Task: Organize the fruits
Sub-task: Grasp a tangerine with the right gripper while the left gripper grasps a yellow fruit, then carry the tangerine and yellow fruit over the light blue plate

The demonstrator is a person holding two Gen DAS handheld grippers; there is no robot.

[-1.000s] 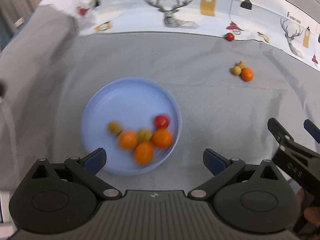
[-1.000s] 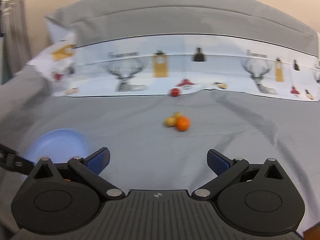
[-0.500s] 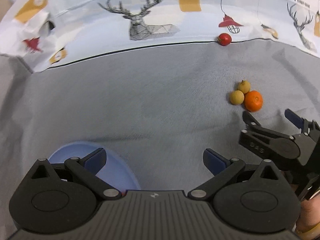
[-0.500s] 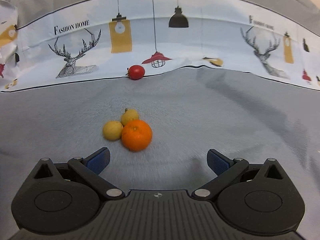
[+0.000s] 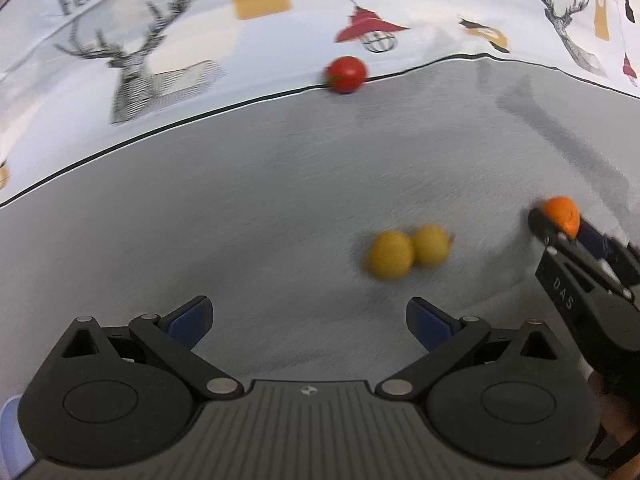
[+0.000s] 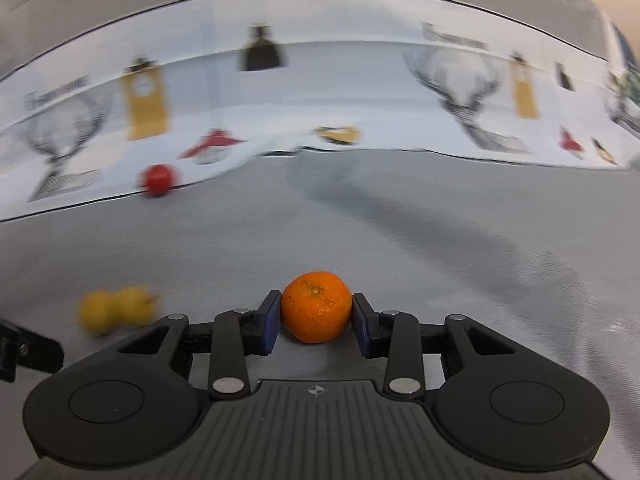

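Right wrist view: we see the right gripper (image 6: 316,322) with its blue pads (image 6: 269,322) set against either side of a mandarin orange (image 6: 316,306); the jaws are closing, and the fruit sits clamped between them, low over the grey cloth (image 6: 440,248). To its left, near the frame edge, lie two small yellow fruits (image 6: 116,310), touching each other and blurred. Farther back a red tomato (image 6: 159,179) rests at the border where the grey cloth meets a white printed cloth (image 6: 320,92) bearing deer, lamp and tag motifs.

Left wrist view: we see the left gripper (image 5: 308,322) with its blue-padded fingers (image 5: 188,318) standing wide apart, nothing between them, above bare grey cloth. The two yellow fruits (image 5: 408,254) lie just ahead and slightly right of the gap, apart from both pads. At the right edge the right gripper (image 5: 560,232) enters with the mandarin orange (image 5: 562,214) at its tip. The red tomato (image 5: 346,74) sits at the cloth border, well apart from the other fruit. A sliver of pale blue plate (image 5: 10,436) shows at the lower left corner.
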